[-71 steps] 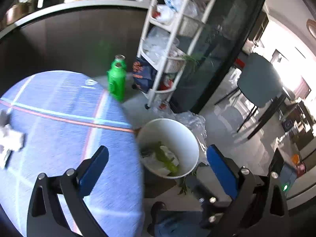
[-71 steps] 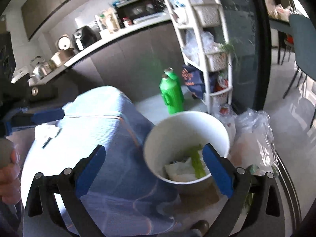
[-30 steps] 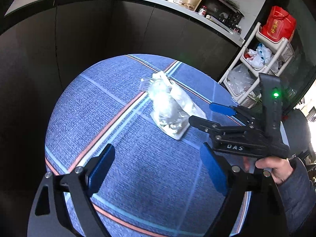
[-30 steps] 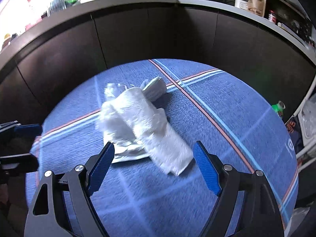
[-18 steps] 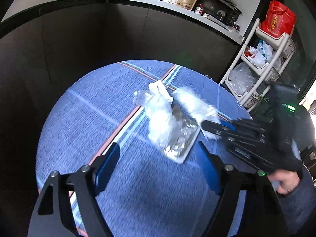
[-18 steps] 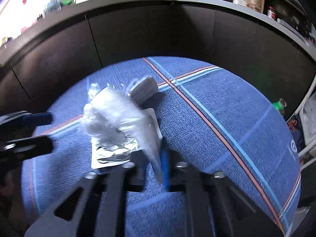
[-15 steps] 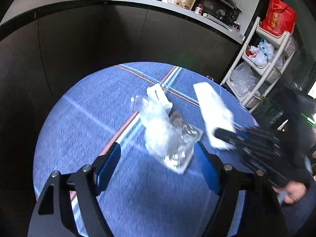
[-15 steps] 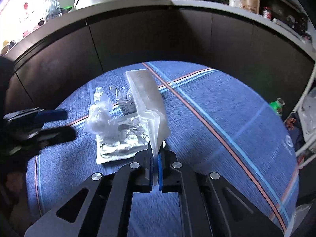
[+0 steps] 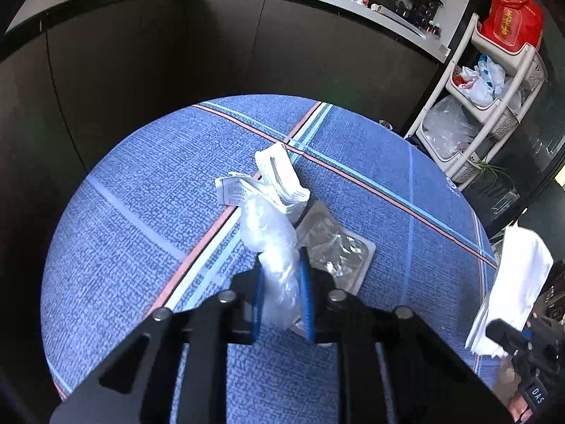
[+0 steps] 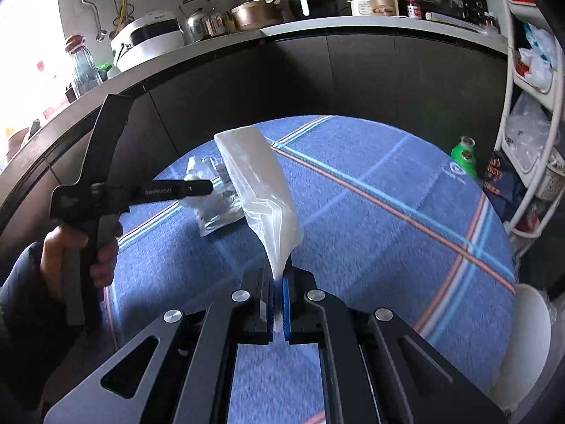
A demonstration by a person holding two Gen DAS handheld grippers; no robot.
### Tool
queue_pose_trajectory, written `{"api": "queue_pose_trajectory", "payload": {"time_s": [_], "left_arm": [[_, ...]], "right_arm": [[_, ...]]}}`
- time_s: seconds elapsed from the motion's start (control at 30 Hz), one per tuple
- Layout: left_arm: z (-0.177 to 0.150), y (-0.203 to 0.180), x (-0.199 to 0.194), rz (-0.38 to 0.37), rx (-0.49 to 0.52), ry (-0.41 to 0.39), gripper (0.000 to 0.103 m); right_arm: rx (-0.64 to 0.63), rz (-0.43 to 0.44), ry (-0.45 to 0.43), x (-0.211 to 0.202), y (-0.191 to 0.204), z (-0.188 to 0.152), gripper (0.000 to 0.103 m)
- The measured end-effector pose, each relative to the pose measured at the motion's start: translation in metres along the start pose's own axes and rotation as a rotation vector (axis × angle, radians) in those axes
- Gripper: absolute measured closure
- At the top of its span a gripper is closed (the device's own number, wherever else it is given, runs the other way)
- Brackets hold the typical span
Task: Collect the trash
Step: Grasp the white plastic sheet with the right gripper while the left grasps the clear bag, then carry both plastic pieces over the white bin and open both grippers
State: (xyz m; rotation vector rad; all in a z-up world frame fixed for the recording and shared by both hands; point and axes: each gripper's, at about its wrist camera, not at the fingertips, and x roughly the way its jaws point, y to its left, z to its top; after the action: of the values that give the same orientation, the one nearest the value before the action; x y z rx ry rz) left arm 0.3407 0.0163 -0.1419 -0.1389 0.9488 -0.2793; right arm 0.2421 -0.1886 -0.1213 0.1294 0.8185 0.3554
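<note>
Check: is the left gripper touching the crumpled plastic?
Touching. The left wrist view shows the left gripper, its jaws just closing, with both blue pads pressed against the crumpled plastic.

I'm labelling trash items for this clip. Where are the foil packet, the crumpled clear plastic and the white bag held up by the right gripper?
foil packet (image 9: 339, 251), left wrist view, its crinkled silver face.
crumpled clear plastic (image 9: 272, 236), left wrist view, its bunched middle.
white bag (image 10: 261, 190), right wrist view, its flat side.

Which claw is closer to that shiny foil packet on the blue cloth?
Left. The left claw sits right beside the foil packet, pinching crumpled clear plastic that lies against it. The right claw is off to the side, lifted clear, holding a white bag.
</note>
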Motion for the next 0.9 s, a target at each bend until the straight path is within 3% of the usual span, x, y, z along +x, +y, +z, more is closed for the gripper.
{"api": "queue_pose_trajectory", "payload": {"time_s": [0.17, 0.33, 0.53, 0.9], "left_arm": [[-0.009, -0.006, -0.029, -0.009, 0.014, -0.020, 0.087], [-0.027, -0.025, -0.073, -0.067, 0.038, -0.046, 0.087], [-0.050, -0.069, -0.112, -0.172, 0.105, -0.047, 0.087], [-0.068, -0.169, -0.127, -0.307, 0.271, -0.019, 0.087]], "right_arm": [[0.040, 0.005, -0.022, -0.019, -0.008, -0.006, 0.100], [0.071, 0.011, -0.070, -0.050, -0.010, -0.013, 0.100], [0.110, -0.004, -0.120, -0.086, -0.017, -0.027, 0.100], [0.219, -0.059, -0.211, -0.143, -0.061, -0.052, 0.100]]}}
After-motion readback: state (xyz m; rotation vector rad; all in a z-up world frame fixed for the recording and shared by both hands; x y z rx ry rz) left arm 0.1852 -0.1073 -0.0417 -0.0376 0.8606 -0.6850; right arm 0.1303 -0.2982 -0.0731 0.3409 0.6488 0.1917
